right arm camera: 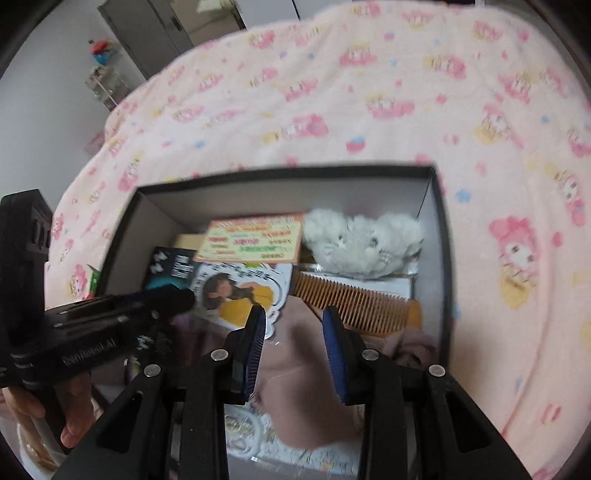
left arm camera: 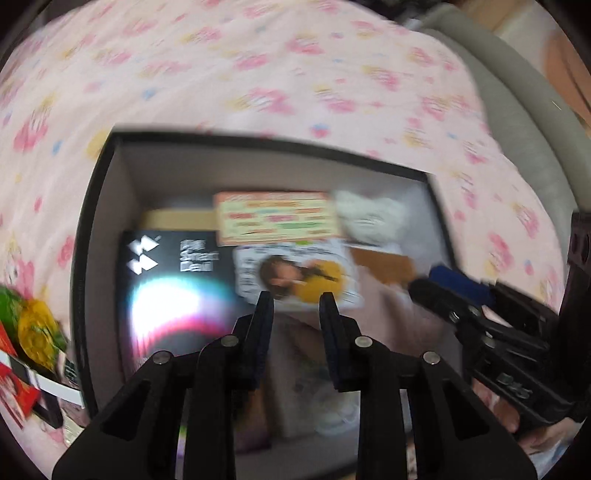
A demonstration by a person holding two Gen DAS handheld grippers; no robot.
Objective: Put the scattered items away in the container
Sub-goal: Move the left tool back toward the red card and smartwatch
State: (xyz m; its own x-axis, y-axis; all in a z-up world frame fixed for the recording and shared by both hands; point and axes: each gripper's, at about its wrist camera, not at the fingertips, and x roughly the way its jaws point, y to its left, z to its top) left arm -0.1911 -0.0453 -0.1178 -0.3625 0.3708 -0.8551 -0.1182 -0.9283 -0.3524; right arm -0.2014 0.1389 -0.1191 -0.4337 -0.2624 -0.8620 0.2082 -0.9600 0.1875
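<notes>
A black open box (left arm camera: 92,206) (right arm camera: 441,229) sits on the pink patterned bedspread. Inside it lie a black packet (left arm camera: 173,266), an orange printed card (left arm camera: 275,218) (right arm camera: 255,236), a round picture card (left arm camera: 299,273) (right arm camera: 240,291), a white fluffy toy (left arm camera: 373,218) (right arm camera: 362,236), a wooden comb (right arm camera: 354,299) and a pink cloth (right arm camera: 306,369). My left gripper (left arm camera: 295,299) is open and empty above the box. My right gripper (right arm camera: 293,314) is open and empty above the pink cloth. Each gripper shows in the other's view.
Green, yellow and red snack packets (left arm camera: 29,332) lie on the bedspread (left arm camera: 258,74) left of the box. A grey padded bed edge (left arm camera: 517,92) runs along the right. A grey cabinet (right arm camera: 162,29) and a small shelf stand beyond the bed.
</notes>
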